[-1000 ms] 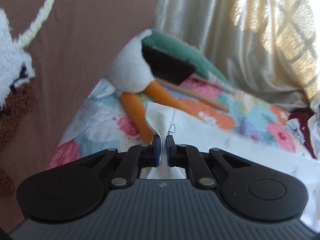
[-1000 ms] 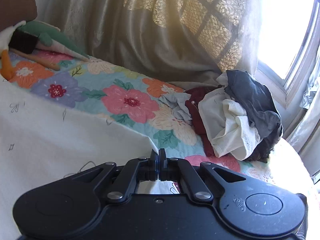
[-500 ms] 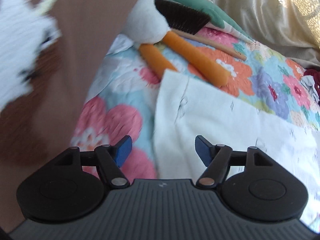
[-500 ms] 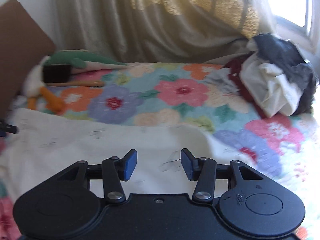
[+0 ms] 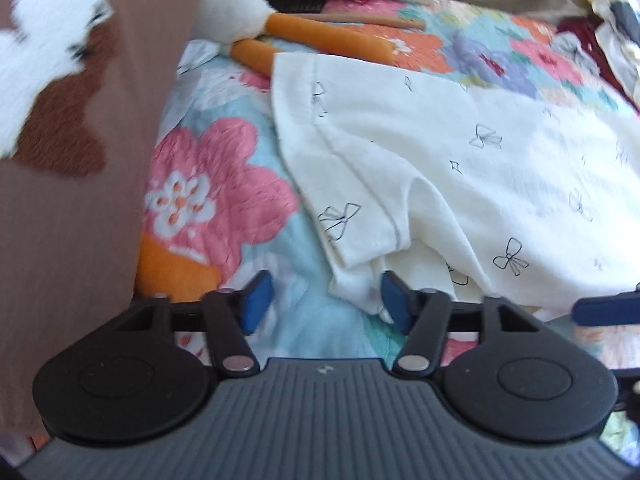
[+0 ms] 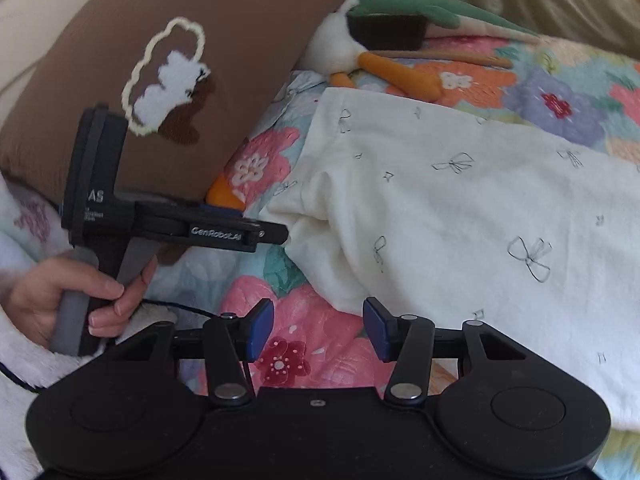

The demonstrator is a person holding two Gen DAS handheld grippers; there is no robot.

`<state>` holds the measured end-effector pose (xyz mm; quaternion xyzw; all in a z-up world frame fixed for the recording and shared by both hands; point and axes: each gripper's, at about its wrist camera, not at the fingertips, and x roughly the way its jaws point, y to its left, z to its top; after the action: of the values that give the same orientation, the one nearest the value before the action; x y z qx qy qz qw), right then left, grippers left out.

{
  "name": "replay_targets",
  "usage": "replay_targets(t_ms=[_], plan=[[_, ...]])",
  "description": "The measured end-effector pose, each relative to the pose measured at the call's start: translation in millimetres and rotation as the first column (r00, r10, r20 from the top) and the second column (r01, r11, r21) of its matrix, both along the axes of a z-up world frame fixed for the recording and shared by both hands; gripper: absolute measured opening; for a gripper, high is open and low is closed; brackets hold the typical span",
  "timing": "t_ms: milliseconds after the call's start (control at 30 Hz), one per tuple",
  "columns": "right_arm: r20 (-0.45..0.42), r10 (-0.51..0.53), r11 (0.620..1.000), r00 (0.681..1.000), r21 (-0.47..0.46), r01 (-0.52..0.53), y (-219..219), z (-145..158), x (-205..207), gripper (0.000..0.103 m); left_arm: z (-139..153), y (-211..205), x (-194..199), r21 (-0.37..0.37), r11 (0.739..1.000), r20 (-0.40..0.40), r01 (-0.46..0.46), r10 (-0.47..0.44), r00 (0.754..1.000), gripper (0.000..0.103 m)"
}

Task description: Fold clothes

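A cream garment with small bow prints [image 5: 460, 168] lies spread on the floral quilt [image 5: 208, 200]; it also shows in the right wrist view [image 6: 460, 216]. Its short sleeve [image 5: 360, 232] points toward my left gripper [image 5: 324, 300], which is open and empty, its jaws level with the sleeve's end. My right gripper [image 6: 318, 328] is open and empty just before the garment's near edge. The left gripper shows from the side in the right wrist view [image 6: 240, 232], its tip at the sleeve.
A brown cushion with a white and brown motif [image 6: 172, 80] stands at the left. A plush duck with orange legs [image 5: 280, 20] and a brush [image 6: 384, 32] lie beyond the garment. A pile of clothes [image 5: 600, 32] sits far right. A curtain hangs behind.
Both grippers let go of the garment and opened. They have since drawn back toward the near left side, by the sleeve; the garment now lies flat on the quilt.
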<state>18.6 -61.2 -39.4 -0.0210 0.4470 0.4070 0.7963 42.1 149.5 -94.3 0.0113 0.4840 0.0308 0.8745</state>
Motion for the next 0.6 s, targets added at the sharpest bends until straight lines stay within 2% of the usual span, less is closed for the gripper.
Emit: replay_targets(t_ms=[33,67,133,200,233,267,300,333,367,433,500,567,600], plan=[[0.036,0.023,0.999,0.999,-0.038,-0.022,10,-4,-2,0.037,-3,-3,3,0.034,0.999,-0.003,-0.004,0.004,1.0,0.029],[0.077,0.047,0.996,0.996,-0.077,-0.041,21,-9,-4,0.03,-6,-6,7,0.069,0.998,-0.005,-0.008,0.008,1.0,0.025],[0.192,0.106,0.984,0.976,-0.162,-0.074,38,-15,-13,0.03,-2,-5,7,0.068,0.998,0.015,-0.014,0.013,1.0,0.016],[0.317,0.179,0.961,0.931,-0.26,-0.096,53,-22,-24,0.035,3,2,2,0.033,0.999,0.05,-0.032,0.03,0.998,0.011],[0.363,0.214,0.946,0.907,-0.31,-0.099,59,-27,-29,0.05,6,7,-1,0.006,0.999,0.067,-0.044,0.043,0.997,0.007],[0.403,0.249,0.928,0.88,-0.36,-0.098,66,-33,-35,0.056,9,12,-3,-0.025,0.998,0.085,-0.058,0.06,0.995,0.006],[0.429,0.279,0.913,0.859,-0.396,-0.099,69,-38,-40,0.056,14,18,-6,-0.064,0.995,0.105,-0.074,0.08,0.991,0.004],[0.442,0.292,0.905,0.848,-0.415,-0.095,71,-43,-44,0.05,19,25,-9,-0.103,0.99,0.132,-0.096,0.109,0.985,0.002],[0.45,0.275,0.907,0.85,-0.414,-0.074,69,-45,-45,0.03,26,32,-14,-0.138,0.983,0.17,-0.117,0.14,0.975,0.002],[0.441,0.176,0.937,0.88,-0.349,-0.012,58,-42,-41,0.002,36,47,-24,-0.192,0.965,0.222,-0.181,0.223,0.949,0.001],[0.398,0.048,0.975,0.916,-0.217,0.043,39,-32,-36,0.0,40,54,-30,-0.171,0.954,0.234,-0.247,0.283,0.93,0.0],[0.319,-0.05,0.992,0.947,-0.095,0.085,21,-23,-34,0.0,38,52,-31,-0.064,0.95,0.233,-0.306,0.312,0.921,0.0],[0.286,-0.079,0.993,0.955,-0.066,0.102,15,-22,-35,0.0,33,51,-27,-0.016,0.95,0.207,-0.312,0.309,0.928,0.0]])
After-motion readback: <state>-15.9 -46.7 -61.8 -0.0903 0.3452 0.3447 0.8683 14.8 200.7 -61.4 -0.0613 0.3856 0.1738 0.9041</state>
